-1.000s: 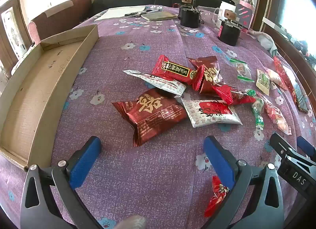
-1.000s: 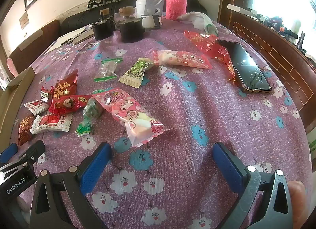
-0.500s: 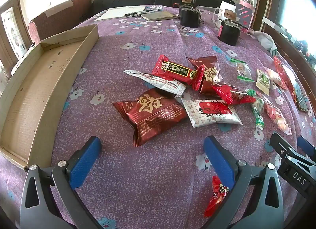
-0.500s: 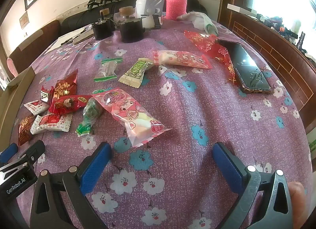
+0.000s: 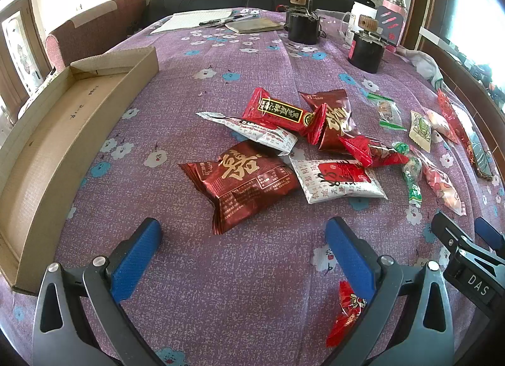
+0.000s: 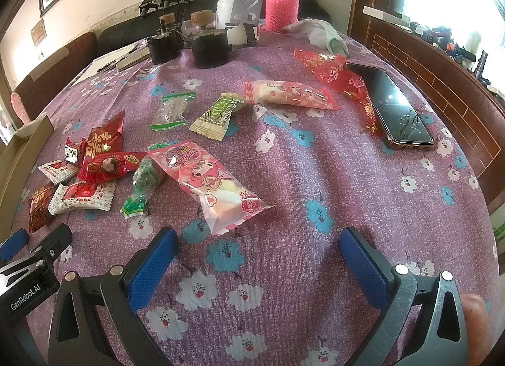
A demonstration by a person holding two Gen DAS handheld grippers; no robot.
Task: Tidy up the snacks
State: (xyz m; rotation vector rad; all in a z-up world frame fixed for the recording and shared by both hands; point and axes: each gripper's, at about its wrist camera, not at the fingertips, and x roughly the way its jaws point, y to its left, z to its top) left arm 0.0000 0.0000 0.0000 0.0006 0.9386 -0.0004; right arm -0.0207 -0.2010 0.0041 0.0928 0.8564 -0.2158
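Note:
Several snack packets lie loose on the purple flowered tablecloth. A dark red packet (image 5: 243, 181) lies just ahead of my open, empty left gripper (image 5: 243, 239). A white and red packet (image 5: 339, 181) and other red packets (image 5: 277, 111) lie beyond it. A small red wrapper (image 5: 345, 309) sits under the left gripper's right finger. An empty shallow cardboard tray (image 5: 47, 151) lies at the left. My right gripper (image 6: 257, 249) is open and empty, just short of a pink marshmallow packet (image 6: 210, 183). A second pink packet (image 6: 290, 96) lies farther off.
A phone (image 6: 397, 111) on a red cellophane bag (image 6: 331, 70) lies at the right. Two black jars (image 6: 210, 47), a pink flask (image 6: 281, 3), a white cloth, and papers stand at the table's far end. Each gripper shows at the edge of the other's view.

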